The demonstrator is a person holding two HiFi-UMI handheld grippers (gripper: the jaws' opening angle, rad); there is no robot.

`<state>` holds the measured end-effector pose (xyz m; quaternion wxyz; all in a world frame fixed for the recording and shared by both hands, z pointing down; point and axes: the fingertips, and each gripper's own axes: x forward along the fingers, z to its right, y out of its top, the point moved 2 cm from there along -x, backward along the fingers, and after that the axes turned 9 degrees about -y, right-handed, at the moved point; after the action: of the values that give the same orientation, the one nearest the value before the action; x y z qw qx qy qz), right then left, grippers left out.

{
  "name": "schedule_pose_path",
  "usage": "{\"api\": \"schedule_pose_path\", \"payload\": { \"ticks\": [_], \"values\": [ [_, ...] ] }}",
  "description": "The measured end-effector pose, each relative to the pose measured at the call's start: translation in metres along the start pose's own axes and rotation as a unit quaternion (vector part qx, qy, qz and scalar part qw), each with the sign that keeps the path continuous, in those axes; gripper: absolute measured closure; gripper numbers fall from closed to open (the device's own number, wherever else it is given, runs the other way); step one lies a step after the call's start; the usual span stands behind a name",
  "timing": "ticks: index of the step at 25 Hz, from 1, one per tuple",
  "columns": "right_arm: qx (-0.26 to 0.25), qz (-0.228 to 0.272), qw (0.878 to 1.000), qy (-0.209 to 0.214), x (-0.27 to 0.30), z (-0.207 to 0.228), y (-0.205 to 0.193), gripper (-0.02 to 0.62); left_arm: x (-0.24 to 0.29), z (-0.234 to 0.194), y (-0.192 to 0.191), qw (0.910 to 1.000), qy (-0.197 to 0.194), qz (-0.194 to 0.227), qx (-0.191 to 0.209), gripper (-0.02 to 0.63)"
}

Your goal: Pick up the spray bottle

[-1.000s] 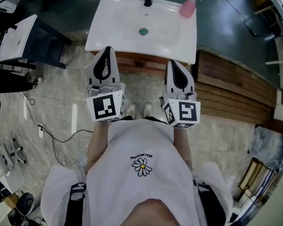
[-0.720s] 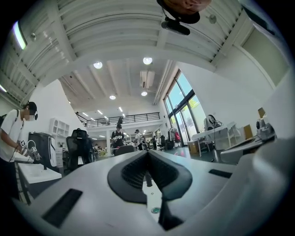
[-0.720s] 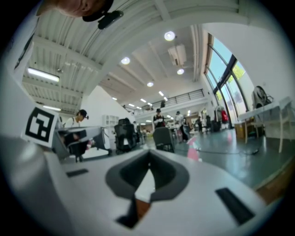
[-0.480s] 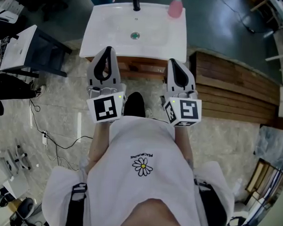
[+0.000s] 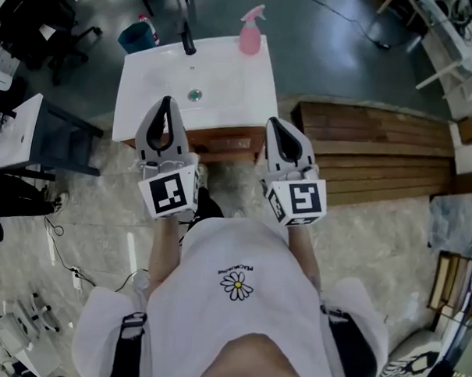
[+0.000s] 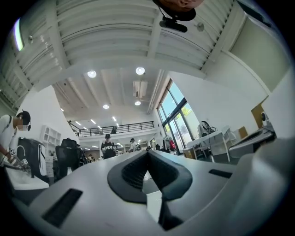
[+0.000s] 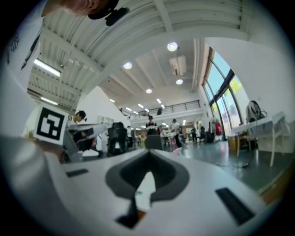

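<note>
One pink spray bottle (image 5: 251,32), one white sink (image 5: 233,78), one black faucet (image 5: 186,39) and one drain (image 5: 195,95) are counted. Two grippers are seen, the left gripper (image 5: 165,102) and the right gripper (image 5: 273,123) (each with one marker cube (image 5: 172,195)). One blue bin (image 5: 136,37) and one wooden platform (image 5: 378,151) are also counted.

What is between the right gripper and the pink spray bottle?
In the head view, only bare white sink lies between the right gripper and the spray bottle; the drain sits off left.
</note>
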<state>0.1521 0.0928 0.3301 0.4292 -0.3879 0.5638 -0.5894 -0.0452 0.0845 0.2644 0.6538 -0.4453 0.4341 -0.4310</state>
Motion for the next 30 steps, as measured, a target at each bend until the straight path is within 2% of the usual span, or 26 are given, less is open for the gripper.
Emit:
{"api": "schedule_pose_path", "payload": {
  "ticks": [7, 20, 23, 30],
  "values": [
    [0.000, -0.001, 1.000, -0.009, -0.012, 0.013, -0.007, 0.566, 0.001, -0.002, -0.010, 1.0000, 0.005, 0.003, -0.004, 0.586],
    [0.031, 0.030, 0.999, -0.004, -0.009, -0.002, 0.009, 0.566, -0.006, -0.017, 0.016, 0.9991, 0.005, 0.017, 0.039, 0.586],
    [0.026, 0.029, 0.999, -0.003, -0.004, -0.010, 0.008, 0.566, -0.008, -0.021, 0.009, 0.9995, 0.003, 0.009, 0.030, 0.588],
    [0.002, 0.020, 1.000, 0.001, 0.034, -0.051, 0.004, 0.566, 0.008, -0.068, -0.018, 0.9999, -0.002, 0.011, -0.002, 0.586]
  ]
}}
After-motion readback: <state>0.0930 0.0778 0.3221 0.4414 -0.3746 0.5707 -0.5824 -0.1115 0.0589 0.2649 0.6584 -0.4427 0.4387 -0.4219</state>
